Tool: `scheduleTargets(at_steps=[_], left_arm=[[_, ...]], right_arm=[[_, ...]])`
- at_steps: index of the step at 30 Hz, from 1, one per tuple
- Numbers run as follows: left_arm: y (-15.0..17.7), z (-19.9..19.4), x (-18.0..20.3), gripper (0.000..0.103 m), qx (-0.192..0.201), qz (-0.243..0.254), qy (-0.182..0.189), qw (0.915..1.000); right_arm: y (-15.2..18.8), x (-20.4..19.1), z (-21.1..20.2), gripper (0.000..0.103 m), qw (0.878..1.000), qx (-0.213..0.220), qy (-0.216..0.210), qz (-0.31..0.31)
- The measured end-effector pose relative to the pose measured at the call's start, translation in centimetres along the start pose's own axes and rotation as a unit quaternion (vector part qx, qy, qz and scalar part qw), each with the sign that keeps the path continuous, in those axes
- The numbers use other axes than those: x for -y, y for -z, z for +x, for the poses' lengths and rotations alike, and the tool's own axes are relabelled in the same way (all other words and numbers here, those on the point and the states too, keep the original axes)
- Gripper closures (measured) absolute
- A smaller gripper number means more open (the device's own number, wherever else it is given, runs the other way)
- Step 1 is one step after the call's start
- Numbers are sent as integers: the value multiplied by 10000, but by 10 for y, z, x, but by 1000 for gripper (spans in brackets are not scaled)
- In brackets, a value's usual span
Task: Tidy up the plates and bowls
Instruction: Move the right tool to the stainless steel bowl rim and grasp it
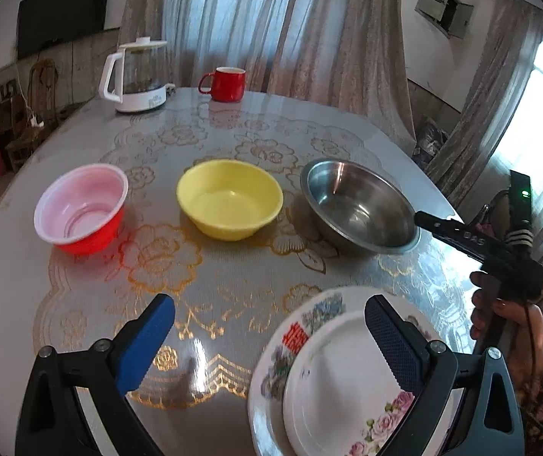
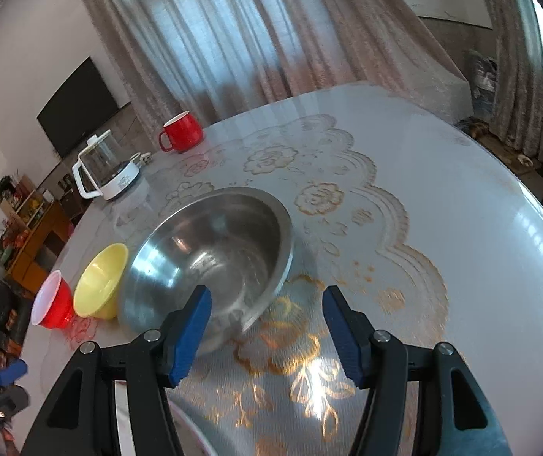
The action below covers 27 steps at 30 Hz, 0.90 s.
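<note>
Both my left fingers (image 1: 269,326) and right fingers (image 2: 266,313) stand apart, holding nothing; steel bowl (image 2: 210,250) sits mid-bench.

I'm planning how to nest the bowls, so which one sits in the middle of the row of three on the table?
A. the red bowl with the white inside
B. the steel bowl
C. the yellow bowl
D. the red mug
C: in the left wrist view the yellow bowl stands between the red bowl and the steel bowl.
</note>
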<state>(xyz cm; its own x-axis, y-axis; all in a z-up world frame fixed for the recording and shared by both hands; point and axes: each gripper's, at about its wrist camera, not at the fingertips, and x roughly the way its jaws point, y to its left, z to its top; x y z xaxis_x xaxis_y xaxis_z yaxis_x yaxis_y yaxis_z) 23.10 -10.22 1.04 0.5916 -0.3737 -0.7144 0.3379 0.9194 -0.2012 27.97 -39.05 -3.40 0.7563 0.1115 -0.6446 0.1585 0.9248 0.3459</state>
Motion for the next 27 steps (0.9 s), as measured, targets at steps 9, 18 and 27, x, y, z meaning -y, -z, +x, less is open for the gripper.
scheduleTargets(at_steps=[9,18,27], left_arm=[[-15,14,9,2,-34,260,-39,9996],[-31,31,22,2,-23,486,-72,9988],[-53,62,46,2,-32,743,38,9972]], right_arm=[[0,6,35,41,9998,-148,-107,62],[6,14,42,57,9994,-32,-333,-58],[5,15,43,73,9994,-74,-326,-29]])
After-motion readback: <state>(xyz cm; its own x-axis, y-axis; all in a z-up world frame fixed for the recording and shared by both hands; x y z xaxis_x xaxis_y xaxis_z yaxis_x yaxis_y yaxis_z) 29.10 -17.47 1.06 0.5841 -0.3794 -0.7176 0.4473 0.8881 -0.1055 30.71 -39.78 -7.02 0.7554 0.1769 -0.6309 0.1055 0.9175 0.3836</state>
